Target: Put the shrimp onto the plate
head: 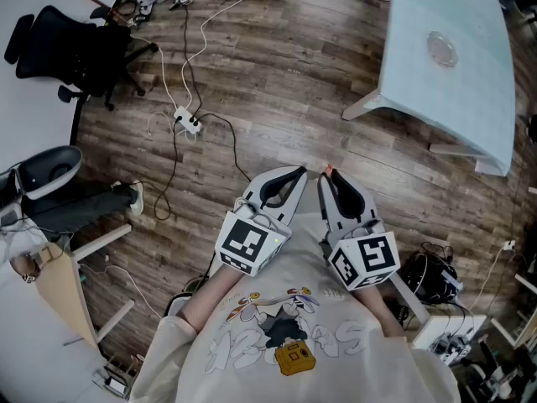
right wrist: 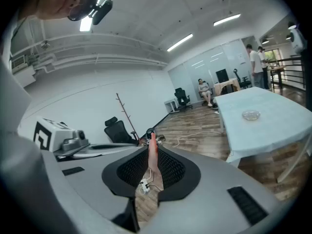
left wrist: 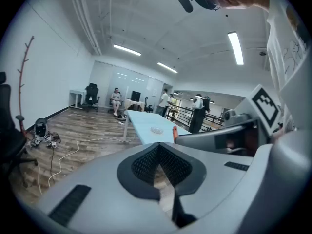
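Observation:
My right gripper [head: 327, 177] is shut on a thin pink-orange shrimp [right wrist: 153, 156], which stands upright between the jaws, its tip poking out [head: 328, 170]. My left gripper [head: 299, 173] is beside it, shut with nothing in it; both are held close to the person's chest, above the wooden floor. In the left gripper view the shrimp's orange tip [left wrist: 175, 134] shows at the right gripper's end. A clear glass plate [head: 442, 49] lies on the pale blue table [head: 470, 99], far ahead to the right; the plate [right wrist: 251, 114] is also in the right gripper view.
White cables and a power strip [head: 188, 122] lie on the floor ahead. A black office chair [head: 67, 53] stands far left, another chair [head: 50, 187] at the left edge. Gear sits on the floor at the lower right [head: 432, 280]. People sit and stand in the distance [left wrist: 116, 97].

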`<move>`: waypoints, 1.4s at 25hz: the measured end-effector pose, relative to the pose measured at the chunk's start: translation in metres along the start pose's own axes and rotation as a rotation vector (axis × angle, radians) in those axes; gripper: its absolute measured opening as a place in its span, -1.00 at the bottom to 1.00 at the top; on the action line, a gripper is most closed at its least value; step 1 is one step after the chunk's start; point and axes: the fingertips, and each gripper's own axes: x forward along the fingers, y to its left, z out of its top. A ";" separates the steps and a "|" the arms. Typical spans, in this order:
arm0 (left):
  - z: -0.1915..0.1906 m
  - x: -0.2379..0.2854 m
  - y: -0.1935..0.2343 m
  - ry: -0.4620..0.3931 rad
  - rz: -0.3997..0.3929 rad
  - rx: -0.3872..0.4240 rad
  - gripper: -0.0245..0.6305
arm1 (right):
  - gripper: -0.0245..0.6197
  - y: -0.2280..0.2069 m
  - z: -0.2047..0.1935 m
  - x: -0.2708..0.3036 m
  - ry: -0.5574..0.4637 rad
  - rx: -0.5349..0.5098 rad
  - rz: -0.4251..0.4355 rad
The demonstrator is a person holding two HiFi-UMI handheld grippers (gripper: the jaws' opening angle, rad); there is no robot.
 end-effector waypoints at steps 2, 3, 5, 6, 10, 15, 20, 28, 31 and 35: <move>-0.009 0.004 -0.030 0.030 -0.043 0.011 -0.90 | -0.68 0.002 -0.023 -0.035 0.013 0.026 -0.028; -0.015 0.007 -0.048 0.048 -0.069 0.015 -0.90 | -0.68 -0.001 -0.034 -0.055 0.017 0.043 -0.049; -0.031 0.012 -0.088 0.097 -0.144 0.038 -0.90 | -0.68 -0.016 -0.056 -0.098 0.013 0.092 -0.125; -0.040 0.014 -0.108 0.126 -0.195 0.059 -0.90 | -0.68 -0.026 -0.066 -0.119 0.001 0.126 -0.180; -0.067 0.002 -0.173 0.188 -0.392 0.114 -0.90 | -0.68 -0.044 -0.099 -0.187 -0.071 0.226 -0.383; -0.097 -0.010 -0.229 0.208 -0.516 0.135 -0.90 | -0.68 -0.038 -0.137 -0.235 -0.143 0.304 -0.488; -0.083 0.003 -0.218 0.233 -0.545 0.122 -0.90 | -0.68 -0.030 -0.117 -0.214 -0.122 0.267 -0.496; -0.031 0.054 -0.117 0.168 -0.518 0.124 -0.90 | -0.68 -0.052 -0.044 -0.115 -0.180 0.226 -0.496; -0.013 0.067 -0.063 0.162 -0.508 0.103 -0.90 | -0.68 -0.054 -0.017 -0.066 -0.177 0.213 -0.507; 0.009 0.082 -0.005 0.163 -0.522 0.108 -0.90 | -0.68 -0.062 0.018 -0.006 -0.174 0.204 -0.522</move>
